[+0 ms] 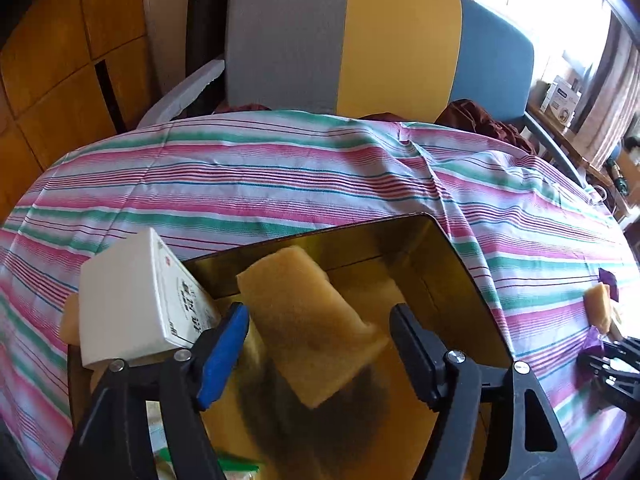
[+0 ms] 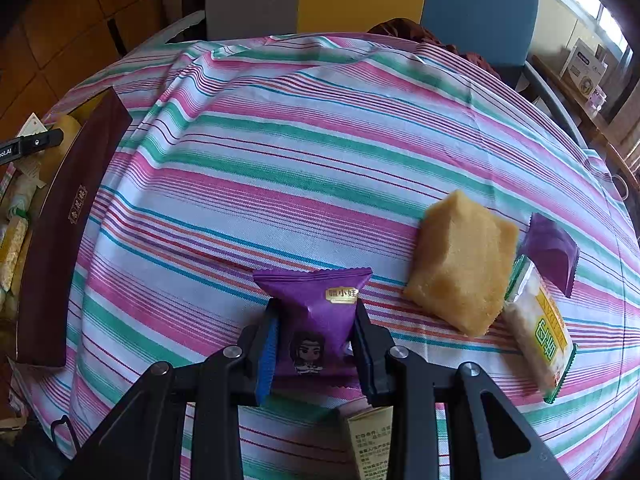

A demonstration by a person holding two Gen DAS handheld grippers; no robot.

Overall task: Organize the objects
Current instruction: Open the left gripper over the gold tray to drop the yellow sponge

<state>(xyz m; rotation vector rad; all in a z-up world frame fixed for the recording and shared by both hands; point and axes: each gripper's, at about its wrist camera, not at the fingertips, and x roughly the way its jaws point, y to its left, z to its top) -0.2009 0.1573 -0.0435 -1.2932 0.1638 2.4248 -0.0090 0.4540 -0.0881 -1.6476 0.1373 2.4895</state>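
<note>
Box (image 1: pixel 460 280), gold-lined, maroon outside: landmark. Yellow sponge block (image 1: pixel 308 328) sits blurred over the box's interior, between the left gripper (image 1: pixel 320 344) fingers, which stand wide and clear of it; its long axis runs diagonally away from them. White carton (image 1: pixel 132 300) at the box's left rim. Purple snack packet (image 2: pixel 316 316), well right of the box above the striped surface (image 2: pixel 320 160), is pinched narrow by the right gripper (image 2: pixel 314 344).
</note>
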